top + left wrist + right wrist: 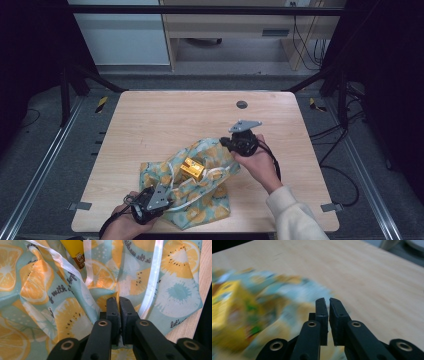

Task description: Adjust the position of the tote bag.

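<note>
While the left gripper (119,302) pinches the fruit-print bag (200,192) on the desk (150,120), yellow box (192,168) inside, right gripper (326,303) nearly pressed together, empty. Step: closing bag; next likely needs the drawstring (153,277).

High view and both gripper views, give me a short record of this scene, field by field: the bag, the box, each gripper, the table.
bag: fruit-print cloth bag with white ribbon drawstrings, lying crumpled on the near half of the table
box: yellow box sitting in the bag's open mouth
left gripper: left gripper at the bag's near-left edge, jaws nearly together, cloth right at the tips; grip on it unclear
right gripper: right gripper at the bag's far-right edge, jaws nearly closed, nothing seen between them
table: light wooden table
</note>
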Demonstrator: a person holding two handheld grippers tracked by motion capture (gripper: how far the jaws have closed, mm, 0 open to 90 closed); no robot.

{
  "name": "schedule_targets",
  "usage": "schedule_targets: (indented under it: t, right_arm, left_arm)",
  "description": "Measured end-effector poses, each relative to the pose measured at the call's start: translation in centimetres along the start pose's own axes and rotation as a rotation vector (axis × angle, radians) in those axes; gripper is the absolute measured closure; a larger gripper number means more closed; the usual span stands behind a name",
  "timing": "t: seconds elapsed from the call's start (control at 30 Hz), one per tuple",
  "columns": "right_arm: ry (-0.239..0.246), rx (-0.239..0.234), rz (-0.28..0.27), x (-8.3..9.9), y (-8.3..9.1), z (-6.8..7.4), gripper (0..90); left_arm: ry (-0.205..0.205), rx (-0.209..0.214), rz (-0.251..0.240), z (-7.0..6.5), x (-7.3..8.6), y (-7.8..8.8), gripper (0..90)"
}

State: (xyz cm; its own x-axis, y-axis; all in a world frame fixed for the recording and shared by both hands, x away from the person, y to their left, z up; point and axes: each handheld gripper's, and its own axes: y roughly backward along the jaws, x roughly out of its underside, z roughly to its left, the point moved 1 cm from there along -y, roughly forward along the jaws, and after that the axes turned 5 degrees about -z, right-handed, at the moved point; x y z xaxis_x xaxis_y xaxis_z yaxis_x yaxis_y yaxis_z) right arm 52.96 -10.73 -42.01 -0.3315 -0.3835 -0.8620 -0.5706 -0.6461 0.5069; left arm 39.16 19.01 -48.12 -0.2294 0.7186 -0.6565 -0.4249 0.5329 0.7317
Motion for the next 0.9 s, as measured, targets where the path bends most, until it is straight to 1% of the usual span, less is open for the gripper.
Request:
schedule_targets:
  t: [0.07, 0.1, 0.17, 0.2, 0.23, 0.27, 0.3, 0.4, 0.43, 0.47, 0.53, 0.6, 0.63, 0.67, 0.7, 0.73, 0.77, 0.83, 0.87, 0.9]
  right_arm:
    - [0.014, -0.04, 0.005, 1.0, 0.8, 1.5, 80.6]
    - [0.02, -0.05, 0.006, 1.5, 1.2, 2.2, 78.8]
    - [0.027, -0.067, 0.009, 2.5, 2.0, 3.4, 74.6]
    - [0.031, -0.076, 0.008, 3.0, 2.3, 3.9, 73.5]
    - [0.03, -0.088, 0.011, 3.4, 2.5, 4.3, 71.9]
    - [0.036, -0.098, 0.017, 3.8, 2.6, 4.7, 70.5]
    - [0.048, -0.104, 0.026, 4.1, 2.7, 5.1, 68.9]
    - [0.068, -0.123, 0.036, 5.0, 2.8, 6.1, 65.3]
    - [0.073, -0.127, 0.044, 5.4, 2.8, 6.4, 64.6]
    - [0.078, -0.131, 0.055, 5.7, 2.7, 6.6, 63.5]
    - [0.084, -0.139, 0.075, 6.4, 2.5, 7.0, 60.9]
    - [0.087, -0.15, 0.073, 6.8, 2.4, 7.4, 58.0]
    - [0.086, -0.149, 0.071, 6.9, 2.4, 7.5, 56.3]
    - [0.083, -0.154, 0.064, 6.9, 2.3, 7.6, 54.5]
    - [0.088, -0.158, 0.053, 6.9, 2.3, 7.7, 51.8]
    - [0.079, -0.164, 0.054, 6.9, 2.2, 7.9, 46.7]
    - [0.07, -0.173, 0.063, 6.8, 1.9, 8.0, 41.3]
    - [0.072, -0.184, 0.086, 6.8, 1.4, 8.3, 35.4]
    - [0.082, -0.182, 0.089, 6.8, 1.2, 8.4, 32.6]
    - [0.085, -0.184, 0.089, 6.8, 0.9, 8.6, 29.3]
  left_arm:
    - [-0.004, -0.013, -0.01, 0.0, -0.1, 0.2, 82.4]
    - [0.0, -0.025, -0.023, 0.0, -0.1, 0.3, 78.4]
    - [0.013, -0.046, -0.058, 0.1, -0.4, 0.6, 68.6]
    - [0.028, -0.059, -0.086, 0.1, -0.5, 0.8, 64.4]
    - [0.031, -0.077, -0.107, 0.2, -0.7, 1.0, 60.6]
    - [0.046, -0.096, -0.141, 0.2, -0.8, 1.2, 58.8]
    - [0.055, -0.106, -0.162, 0.4, -1.0, 1.5, 56.6]
    - [0.096, -0.147, -0.241, 0.9, -1.4, 2.5, 54.1]
    - [0.102, -0.161, -0.263, 1.1, -1.6, 2.8, 54.4]
    - [0.104, -0.176, -0.274, 1.4, -1.7, 3.1, 54.5]
    - [0.144, -0.221, -0.291, 2.1, -2.1, 3.4, 53.3]
    - [0.184, -0.246, -0.292, 3.0, -2.4, 3.3, 49.8]
    - [0.197, -0.254, -0.296, 3.4, -2.7, 3.1, 47.8]
    - [0.191, -0.262, -0.293, 3.7, -3.0, 2.9, 45.7]
    - [0.184, -0.266, -0.279, 4.1, -3.3, 2.7, 42.7]
    - [0.182, -0.266, -0.262, 4.6, -3.6, 2.4, 40.3]
    - [0.179, -0.262, -0.248, 5.1, -3.9, 2.0, 38.6]
    - [0.179, -0.257, -0.203, 6.0, -4.4, 1.3, 37.0]
    - [0.177, -0.251, -0.189, 6.3, -4.5, 0.9, 36.5]
    - [0.181, -0.241, -0.19, 6.4, -4.5, 0.6, 36.5]
